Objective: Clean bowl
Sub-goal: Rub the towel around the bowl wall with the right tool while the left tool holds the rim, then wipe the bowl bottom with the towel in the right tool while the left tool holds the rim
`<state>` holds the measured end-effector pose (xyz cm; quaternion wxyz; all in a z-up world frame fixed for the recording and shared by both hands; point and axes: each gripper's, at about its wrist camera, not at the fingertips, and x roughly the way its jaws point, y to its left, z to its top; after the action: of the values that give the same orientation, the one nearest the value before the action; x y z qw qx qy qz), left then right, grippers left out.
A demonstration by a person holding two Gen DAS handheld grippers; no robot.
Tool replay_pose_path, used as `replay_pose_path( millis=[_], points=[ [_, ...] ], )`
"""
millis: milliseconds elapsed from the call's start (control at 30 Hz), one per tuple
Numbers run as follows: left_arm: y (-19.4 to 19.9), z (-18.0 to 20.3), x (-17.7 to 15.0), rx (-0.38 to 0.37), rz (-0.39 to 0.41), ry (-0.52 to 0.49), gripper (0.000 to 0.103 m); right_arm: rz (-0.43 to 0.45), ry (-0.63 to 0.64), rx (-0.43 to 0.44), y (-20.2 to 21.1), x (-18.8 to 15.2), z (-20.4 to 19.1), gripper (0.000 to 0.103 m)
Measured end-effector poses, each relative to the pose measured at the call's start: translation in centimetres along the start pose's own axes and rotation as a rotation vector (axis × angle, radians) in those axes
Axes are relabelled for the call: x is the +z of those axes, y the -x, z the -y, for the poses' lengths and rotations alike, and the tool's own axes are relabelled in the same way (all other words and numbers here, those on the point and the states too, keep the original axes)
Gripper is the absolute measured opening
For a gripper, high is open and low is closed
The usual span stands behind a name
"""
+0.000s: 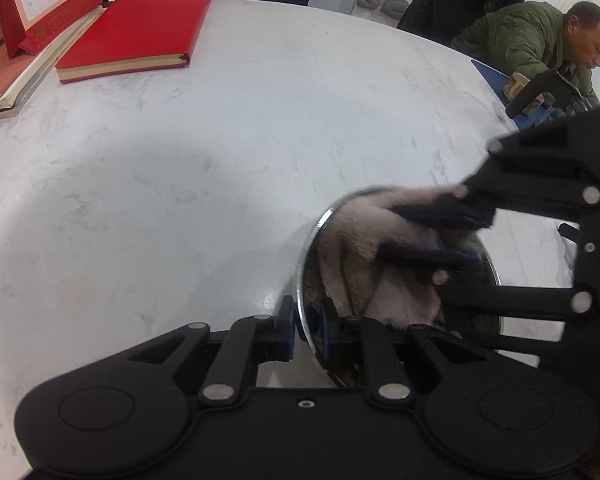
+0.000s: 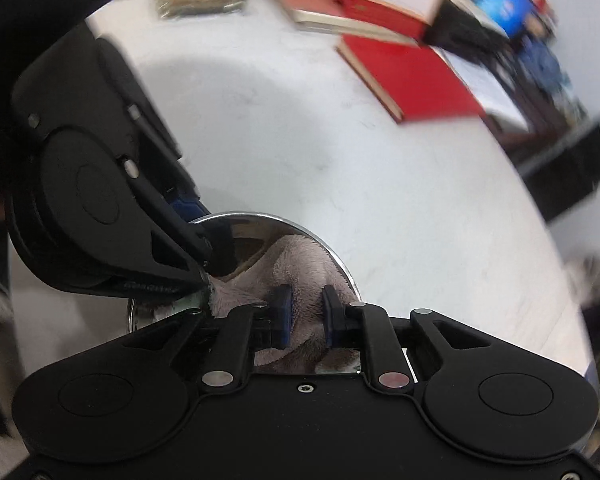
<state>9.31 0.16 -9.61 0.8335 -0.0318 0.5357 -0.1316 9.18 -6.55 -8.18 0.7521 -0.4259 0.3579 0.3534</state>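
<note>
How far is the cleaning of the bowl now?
Done: the left tool is clamped on the rim of the metal bowl, steadying it on the table. In hand: the right tool grips the pinkish cloth inside the bowl, wiping. Left: brownish residue still shows near the rim, so wiping is not finished.

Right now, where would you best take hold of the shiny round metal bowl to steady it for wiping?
Grip the shiny round metal bowl by its thin rim, from the near-left side, one finger inside and one outside, as the left gripper does. The rim is the only narrow edge, and the pink fluffy cloth in the right gripper fills the inside.
</note>
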Motion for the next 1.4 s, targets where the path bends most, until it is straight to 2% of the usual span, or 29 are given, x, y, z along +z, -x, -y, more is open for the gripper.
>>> replay_pose_path(
  millis=[133,167,333,467,533,633,733,800,867,933,1033,1133,1167,1233,1400],
  points=[
    [0.0,0.1,0.0,0.006,0.004,0.003,0.012,-0.026,0.127,-0.039,-1.0,-0.3,-1.0,0.015],
    [-0.1,0.2,0.0,0.009,0.006,0.004,0.012,-0.036,0.119,-0.035,-1.2,-0.6,-1.0,0.015],
    [-0.2,0.5,-0.1,0.008,0.013,0.005,0.012,-0.092,0.003,0.024,-1.3,-1.8,-0.7,0.015],
    [-0.2,0.4,-0.2,0.002,0.010,0.002,0.012,-0.118,-0.133,0.106,-0.7,-2.1,0.1,0.015],
    [-0.2,0.4,-0.1,0.001,0.007,-0.001,0.012,-0.117,-0.199,0.174,-0.5,-2.1,0.7,0.015],
    [-0.2,0.5,-0.1,0.001,0.004,-0.005,0.012,-0.075,-0.163,0.120,0.1,-2.2,0.5,0.015],
    [-0.1,0.5,-0.1,0.000,0.001,-0.010,0.012,-0.038,-0.070,0.050,0.4,-1.5,0.1,0.015],
    [-0.1,0.5,-0.1,-0.001,-0.002,-0.012,0.012,-0.038,-0.008,0.021,-0.2,-1.2,-0.3,0.015],
    [-0.1,0.5,-0.1,0.000,-0.003,-0.014,0.012,-0.043,0.002,0.015,-0.6,-1.4,-0.3,0.015],
    [-0.2,0.6,0.0,0.003,0.000,-0.009,0.012,-0.056,-0.003,0.019,-1.0,-1.6,-0.3,0.015],
    [-0.3,0.5,0.0,0.002,0.003,0.004,0.012,-0.085,-0.077,0.065,-1.3,-2.1,0.1,0.015],
    [-0.3,0.5,0.0,-0.001,0.002,-0.001,0.012,-0.112,-0.212,0.166,-1.0,-2.3,0.8,0.015],
    [-0.3,0.5,0.0,-0.002,0.001,-0.004,0.012,-0.113,-0.236,0.194,-1.3,-2.2,1.1,0.015],
    [-0.2,0.4,-0.1,-0.002,0.000,-0.009,0.012,-0.087,-0.244,0.195,-1.1,-1.9,1.4,0.015],
    [-0.1,0.3,-0.1,0.000,-0.001,-0.019,0.012,-0.039,-0.088,0.052,-0.7,-0.5,0.4,0.015]
  ],
)
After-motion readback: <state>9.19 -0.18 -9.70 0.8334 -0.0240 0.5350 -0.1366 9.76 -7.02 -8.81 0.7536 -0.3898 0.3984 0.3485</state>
